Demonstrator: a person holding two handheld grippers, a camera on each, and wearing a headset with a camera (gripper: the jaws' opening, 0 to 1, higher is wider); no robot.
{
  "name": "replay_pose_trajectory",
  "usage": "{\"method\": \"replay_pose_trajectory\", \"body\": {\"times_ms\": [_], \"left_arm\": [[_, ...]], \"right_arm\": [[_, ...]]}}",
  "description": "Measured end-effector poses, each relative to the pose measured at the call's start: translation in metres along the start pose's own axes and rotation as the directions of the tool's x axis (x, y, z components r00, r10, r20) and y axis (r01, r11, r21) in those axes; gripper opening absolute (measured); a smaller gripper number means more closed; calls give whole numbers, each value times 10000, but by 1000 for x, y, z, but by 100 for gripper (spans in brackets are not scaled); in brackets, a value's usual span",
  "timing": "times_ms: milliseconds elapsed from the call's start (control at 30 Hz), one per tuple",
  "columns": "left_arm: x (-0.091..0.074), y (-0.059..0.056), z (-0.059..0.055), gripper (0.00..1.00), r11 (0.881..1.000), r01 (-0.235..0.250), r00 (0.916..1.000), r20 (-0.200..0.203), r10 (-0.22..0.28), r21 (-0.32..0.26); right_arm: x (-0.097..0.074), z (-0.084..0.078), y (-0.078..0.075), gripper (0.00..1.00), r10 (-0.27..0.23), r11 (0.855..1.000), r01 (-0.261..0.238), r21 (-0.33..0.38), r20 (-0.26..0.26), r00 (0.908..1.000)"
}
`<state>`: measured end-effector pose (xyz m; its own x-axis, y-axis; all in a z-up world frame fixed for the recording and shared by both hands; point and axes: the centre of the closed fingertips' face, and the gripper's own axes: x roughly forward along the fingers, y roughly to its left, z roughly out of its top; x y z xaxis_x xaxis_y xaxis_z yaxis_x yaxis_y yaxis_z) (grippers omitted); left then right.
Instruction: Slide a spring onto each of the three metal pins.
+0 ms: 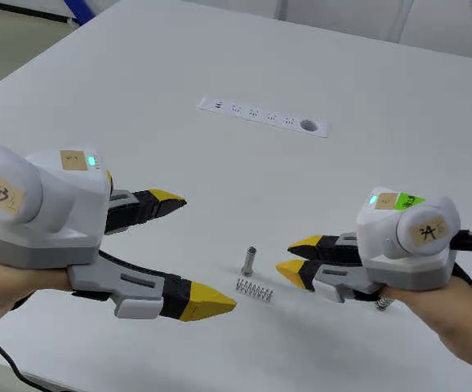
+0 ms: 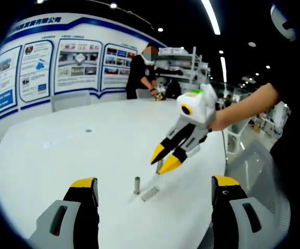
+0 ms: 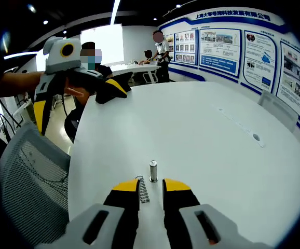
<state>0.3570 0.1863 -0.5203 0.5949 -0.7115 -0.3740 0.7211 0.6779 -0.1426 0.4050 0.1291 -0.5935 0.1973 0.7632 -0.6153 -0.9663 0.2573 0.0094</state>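
Flanking one pin [image 1: 249, 260], one spring [image 1: 254, 289]: two empty hand-held grippers, left [image 1: 207, 251] gaping, right [image 1: 285, 257] ajar.

A white desk [image 1: 367, 147] carries a power strip [image 1: 262, 116] at its far middle. Near the middle stands one pin [image 1: 249, 260], upright. A spring [image 1: 254, 289] lies on its side just beside the pin, on the near side and apart from it.

The left claw [image 1: 207, 251] hangs over the desk's near left, held in a hand [image 1: 7, 286]. Its yellow-tipped jaws are spread wide and hold nothing. The right claw [image 1: 285, 257] points in from the right, its tips just right of the pin and spring. Its jaws are only a little apart, with nothing between them. A second spring [image 1: 383, 303] peeks out under its body.
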Motion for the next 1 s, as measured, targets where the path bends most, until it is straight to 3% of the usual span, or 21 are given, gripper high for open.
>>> {"method": "replay_pose_trajectory", "body": {"times_ms": [200,467,700,1000], "left_arm": [[-6,4,-4,92,9999,-134,9999,-31,133,-54],[-7,9,-10,92,9997,-206,9997,-115,205,-149],[-8,11,-11,92,9994,-259,9997,-52,258,-225],[-9,13,-18,91,9989,-292,9995,-164,286,-359]], "right_arm": [[16,-17,12,18,316,9979,-355,-534,-711,9970],[27,-28,17,18,400,9960,-488,-743,-1161,9924],[39,-41,11,18,39,9957,-196,-901,-1714,9852],[43,-54,8,18,-70,9985,-48,-544,-2146,9767]]}}
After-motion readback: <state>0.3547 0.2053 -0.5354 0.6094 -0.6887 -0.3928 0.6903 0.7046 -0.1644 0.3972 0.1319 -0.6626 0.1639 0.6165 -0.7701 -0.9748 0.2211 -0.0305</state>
